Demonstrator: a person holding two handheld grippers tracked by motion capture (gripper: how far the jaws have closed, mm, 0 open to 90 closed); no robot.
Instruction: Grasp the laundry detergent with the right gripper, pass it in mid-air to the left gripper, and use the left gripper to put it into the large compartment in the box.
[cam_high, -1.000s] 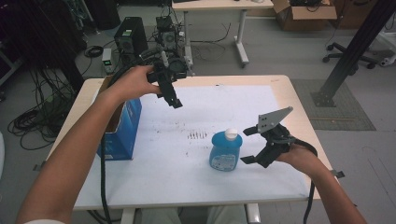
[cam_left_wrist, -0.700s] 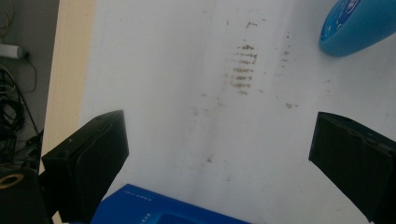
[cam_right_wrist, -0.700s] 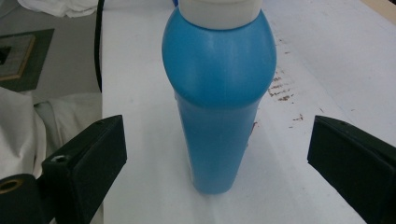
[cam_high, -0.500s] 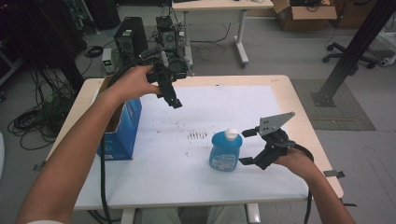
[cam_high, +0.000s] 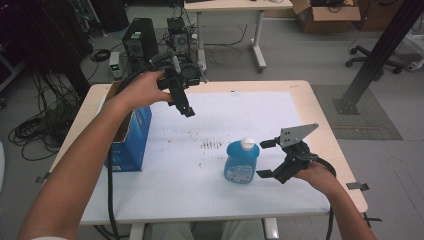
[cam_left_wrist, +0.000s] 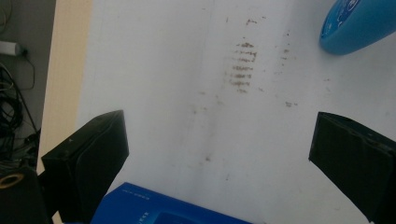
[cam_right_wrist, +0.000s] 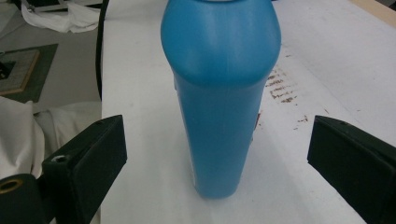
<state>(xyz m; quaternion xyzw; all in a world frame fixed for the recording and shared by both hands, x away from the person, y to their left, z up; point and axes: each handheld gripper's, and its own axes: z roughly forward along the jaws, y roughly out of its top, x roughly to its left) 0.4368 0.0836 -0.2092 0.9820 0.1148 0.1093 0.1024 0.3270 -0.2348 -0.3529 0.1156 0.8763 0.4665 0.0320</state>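
bottle (cam_high: 242, 162) upright, dead ahead between wide jaws of right gripper (cam_high: 265, 158), the nearer | left gripper (cam_high: 186, 106) well up-left of bottle, jaws wide, empty

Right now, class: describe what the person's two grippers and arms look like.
Both grippers are black with two blocky, flat-faced jaws. The right gripper carries a grey three-cornered plate dotted with small holes. A black cable trails from the left gripper, another from the right. Both forearms are bare, no sleeves over them.
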